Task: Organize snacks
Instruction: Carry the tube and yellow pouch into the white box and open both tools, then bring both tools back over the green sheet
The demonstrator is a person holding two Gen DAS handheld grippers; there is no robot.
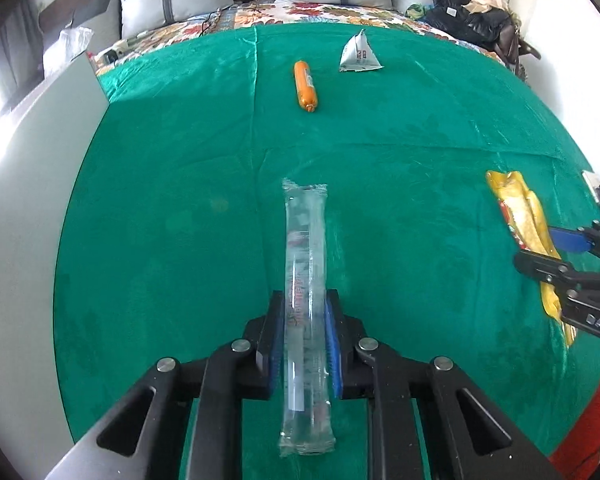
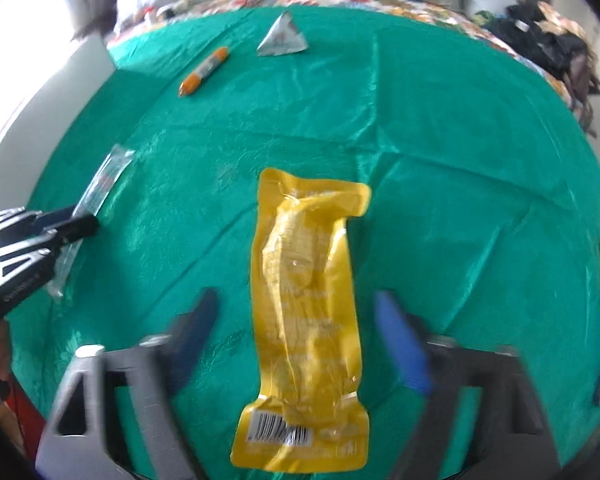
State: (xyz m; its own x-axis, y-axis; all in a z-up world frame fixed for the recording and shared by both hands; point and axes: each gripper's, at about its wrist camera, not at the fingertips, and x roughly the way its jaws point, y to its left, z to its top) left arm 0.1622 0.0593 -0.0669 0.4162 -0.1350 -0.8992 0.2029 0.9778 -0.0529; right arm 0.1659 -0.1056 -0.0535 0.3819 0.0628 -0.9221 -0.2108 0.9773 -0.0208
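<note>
Left tongs (image 1: 305, 344) level, low over green-clothed counter (image 1: 180, 200), pinching clear snack sleeve (image 1: 305, 280) mid-length. Right tongs (image 2: 300, 340) spread wide, straddling yellow snack pouch (image 2: 304, 300) lying flat.

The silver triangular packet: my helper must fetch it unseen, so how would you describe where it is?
On the green cloth, look to the far edge near the floral bedspread. The silver triangular packet lies there, just right of the orange sausage stick. It is the only pyramid-shaped, metallic grey snack; the others are long and flat or tubular.
</note>
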